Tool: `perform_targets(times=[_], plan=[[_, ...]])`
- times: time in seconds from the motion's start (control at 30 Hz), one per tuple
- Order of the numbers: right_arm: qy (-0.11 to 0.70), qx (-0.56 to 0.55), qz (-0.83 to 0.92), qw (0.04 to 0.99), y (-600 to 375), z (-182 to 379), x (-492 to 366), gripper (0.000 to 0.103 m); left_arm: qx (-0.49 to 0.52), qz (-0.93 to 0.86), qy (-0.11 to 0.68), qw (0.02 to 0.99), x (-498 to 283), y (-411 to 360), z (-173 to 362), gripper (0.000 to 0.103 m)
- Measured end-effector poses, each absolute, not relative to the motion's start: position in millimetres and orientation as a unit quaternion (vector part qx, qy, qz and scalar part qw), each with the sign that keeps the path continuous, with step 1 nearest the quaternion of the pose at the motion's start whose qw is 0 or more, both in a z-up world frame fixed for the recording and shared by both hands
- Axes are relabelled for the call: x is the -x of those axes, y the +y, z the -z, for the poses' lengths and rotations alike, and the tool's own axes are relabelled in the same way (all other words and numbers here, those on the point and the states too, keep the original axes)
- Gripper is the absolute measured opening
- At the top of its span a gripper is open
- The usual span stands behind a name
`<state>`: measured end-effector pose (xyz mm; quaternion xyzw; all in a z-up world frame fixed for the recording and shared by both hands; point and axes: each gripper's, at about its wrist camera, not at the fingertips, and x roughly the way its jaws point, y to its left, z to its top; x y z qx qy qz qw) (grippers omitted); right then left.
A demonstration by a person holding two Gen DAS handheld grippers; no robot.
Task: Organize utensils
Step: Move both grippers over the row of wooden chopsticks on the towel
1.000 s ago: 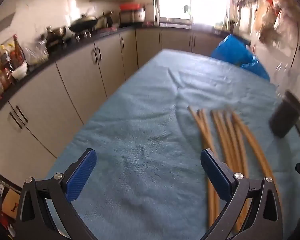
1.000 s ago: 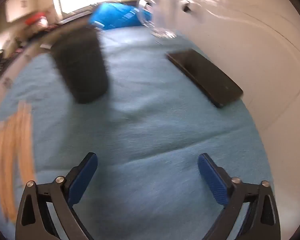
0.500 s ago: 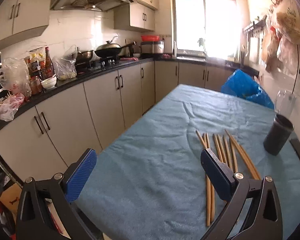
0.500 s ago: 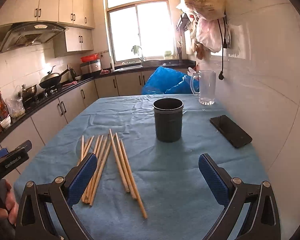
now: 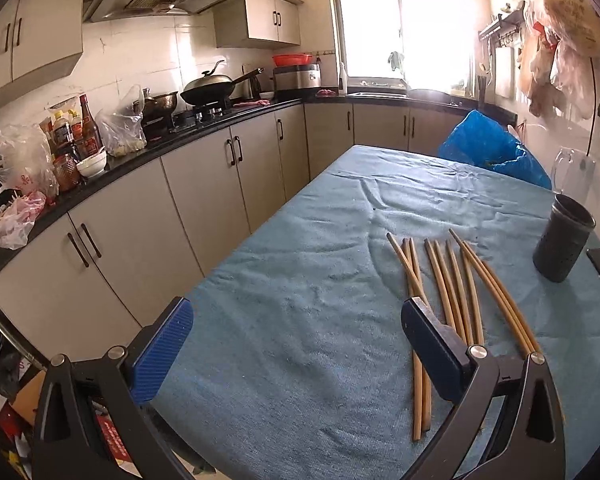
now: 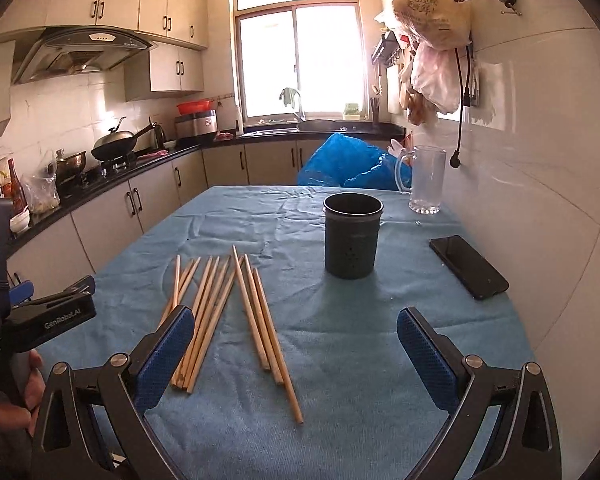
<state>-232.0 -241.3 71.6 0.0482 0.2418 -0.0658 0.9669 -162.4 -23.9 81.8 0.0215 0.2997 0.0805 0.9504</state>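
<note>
So far we have sorted nothing — every wooden chopstick [image 6: 224, 312] lies loose on the blue-clothed bench [image 6: 364, 360], near left of the dark perforated utensil holder [image 6: 352, 236]. We cannot see down into the holder, though nothing pokes above its rim. Our left hand-held gripper [image 5: 296, 344] and right hand-held gripper [image 6: 296, 344] both hover spread wide, pinching nothing.

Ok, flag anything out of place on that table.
The chopsticks lie loose on the cloth, fanned and overlapping, none in the upright dark holder beside them. A phone lies near the wall. Nothing spilled or broken.
</note>
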Motion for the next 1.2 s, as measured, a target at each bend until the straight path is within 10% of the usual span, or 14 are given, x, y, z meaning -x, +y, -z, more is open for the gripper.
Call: perform_targets(times=[1.2], plan=[[0.281, -0.054, 0.064, 0.956, -239.9, -58.1, 220.0, 0.103, -0.032, -0.08, 0.331, 0.94, 147.6, -29.4, -60.4, 0.103]])
